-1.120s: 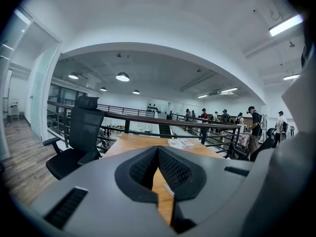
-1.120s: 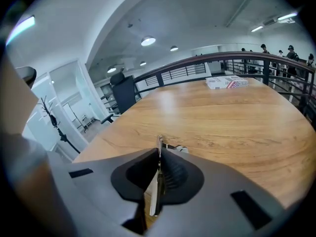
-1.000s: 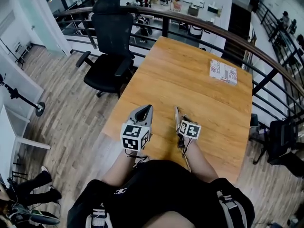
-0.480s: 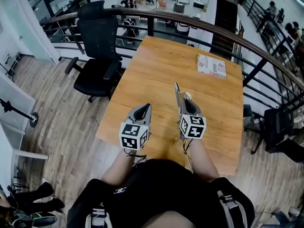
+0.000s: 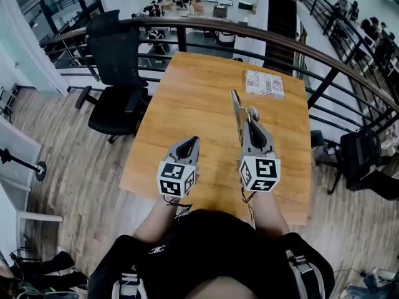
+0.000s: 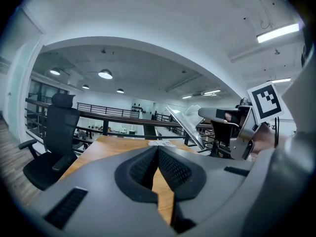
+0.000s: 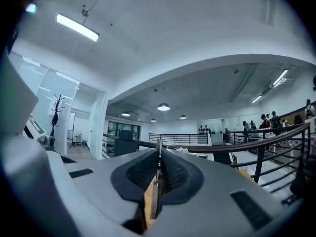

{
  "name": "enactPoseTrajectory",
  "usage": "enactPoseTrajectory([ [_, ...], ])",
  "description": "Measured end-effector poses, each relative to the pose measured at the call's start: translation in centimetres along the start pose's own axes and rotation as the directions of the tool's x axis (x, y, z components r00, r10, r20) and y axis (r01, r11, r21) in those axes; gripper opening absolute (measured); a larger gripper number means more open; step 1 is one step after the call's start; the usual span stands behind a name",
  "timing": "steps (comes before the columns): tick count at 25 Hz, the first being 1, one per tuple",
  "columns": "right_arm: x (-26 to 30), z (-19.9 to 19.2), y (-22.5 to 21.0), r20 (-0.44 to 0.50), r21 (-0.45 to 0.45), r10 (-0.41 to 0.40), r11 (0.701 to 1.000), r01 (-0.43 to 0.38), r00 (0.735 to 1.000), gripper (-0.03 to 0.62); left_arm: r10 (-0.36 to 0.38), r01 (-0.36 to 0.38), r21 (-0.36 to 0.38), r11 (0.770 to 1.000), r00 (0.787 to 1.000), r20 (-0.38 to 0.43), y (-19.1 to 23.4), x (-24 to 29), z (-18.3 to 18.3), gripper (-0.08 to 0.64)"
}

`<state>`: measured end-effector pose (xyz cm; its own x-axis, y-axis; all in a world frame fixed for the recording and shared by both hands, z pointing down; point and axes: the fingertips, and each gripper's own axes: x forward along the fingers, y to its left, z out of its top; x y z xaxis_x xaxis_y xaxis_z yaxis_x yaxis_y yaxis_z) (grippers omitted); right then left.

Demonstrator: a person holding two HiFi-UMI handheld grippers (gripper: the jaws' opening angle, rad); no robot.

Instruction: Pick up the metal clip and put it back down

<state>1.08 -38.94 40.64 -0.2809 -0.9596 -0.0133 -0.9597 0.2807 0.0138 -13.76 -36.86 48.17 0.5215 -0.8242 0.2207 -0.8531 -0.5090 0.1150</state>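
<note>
Right hand-held gripper (image 5: pixel 247 118) is closed on the metal clip (image 5: pixel 235 106), holding it clear above the worktop (image 5: pixel 193 98) at centre right of the head view, so the pick-up seems done and next it must come down flat before the jaws part.

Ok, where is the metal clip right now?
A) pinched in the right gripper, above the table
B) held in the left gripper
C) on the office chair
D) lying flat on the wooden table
A: the right gripper view shows the right gripper's pads closed on the thin metal clip, and the head view shows it held above the wooden table.
</note>
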Motion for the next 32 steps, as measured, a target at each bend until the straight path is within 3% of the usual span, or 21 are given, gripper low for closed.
enactPoseTrajectory([
  [11, -0.1, -4.0, -2.3, -0.073, 0.061, -0.035, 0.997, 0.039, 0.997, 0.031, -0.008, 0.008, 0.012, 1.000, 1.000, -0.008, -1.1, 0.4, -0.4, 0.014],
  [15, 0.7, -7.4, -3.2, -0.140, 0.155, -0.031, 0.986, 0.053, 0.990, 0.031, 0.005, -0.005, 0.010, 1.000, 1.000, -0.011, -1.0, 0.1, -0.5, 0.014],
  [19, 1.1, -13.1, -4.4, -0.243, 0.324, -0.029, 0.940, 0.110, 0.970, 0.031, 0.020, -0.019, 0.008, 1.000, 1.000, -0.013, -0.7, -0.4, -0.6, 0.014],
  [24, 0.1, -20.8, -5.7, -0.384, 0.430, -0.043, 0.876, 0.220, 0.922, 0.029, 0.032, -0.032, 0.007, 0.999, 0.999, -0.020, -0.5, -1.0, -0.9, 0.014],
  [29, -0.8, -25.8, -5.6, -0.460, 0.515, -0.018, 0.809, 0.284, 0.888, 0.029, 0.041, -0.041, 0.006, 0.999, 0.999, -0.029, 0.2, -1.2, -1.2, 0.014],
  [32, -1.4, -28.3, -5.1, -0.476, 0.591, 0.010, 0.745, 0.311, 0.880, 0.031, 0.039, -0.039, 0.009, 0.999, 0.999, -0.027, 0.3, -1.5, -1.2, 0.014],
])
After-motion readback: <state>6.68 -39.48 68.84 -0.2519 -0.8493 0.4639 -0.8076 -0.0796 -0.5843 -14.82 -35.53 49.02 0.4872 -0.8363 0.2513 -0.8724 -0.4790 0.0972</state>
